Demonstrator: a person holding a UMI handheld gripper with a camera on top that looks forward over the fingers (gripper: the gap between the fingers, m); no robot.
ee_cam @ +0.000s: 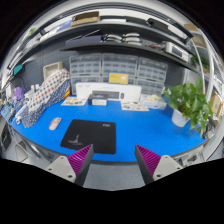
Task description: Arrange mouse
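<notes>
The hand-held gripper (113,160) is held up high and back from the counter (150,135). Its two fingers are spread wide apart, with nothing between them. The purple pads (82,155) show on the inner sides of the fingers.

The counter has a blue top. A black mouse mat (92,135) lies on it, just ahead of the fingers at about 11 o'clock. The mouse (55,124) is small and pale. It sits on the blue top to the side of the mat, at about 10 o'clock from the fingers. It is near the mat but not on it.

Farther back, at 12 o'clock, there is a white keyboard (103,103) and a long white box (108,92). A green plant (188,100) stands at about 2 o'clock. A tall spotted box (48,90) stands behind the mouse, at about 10 o'clock. Shelves with little drawers (120,70) line the back wall.

The job looks like it is just at the start. The mouse has not been touched yet, and the hand-held gripper is well apart from it. The step now seems to be getting over to the mouse. The next move would need the hand-held gripper to go forward, down and toward 10 o'clock, so that the mouse ends up between the open fingers. Then the fingers could close on its sides. After that, the mouse most likely belongs on the black mat
</notes>
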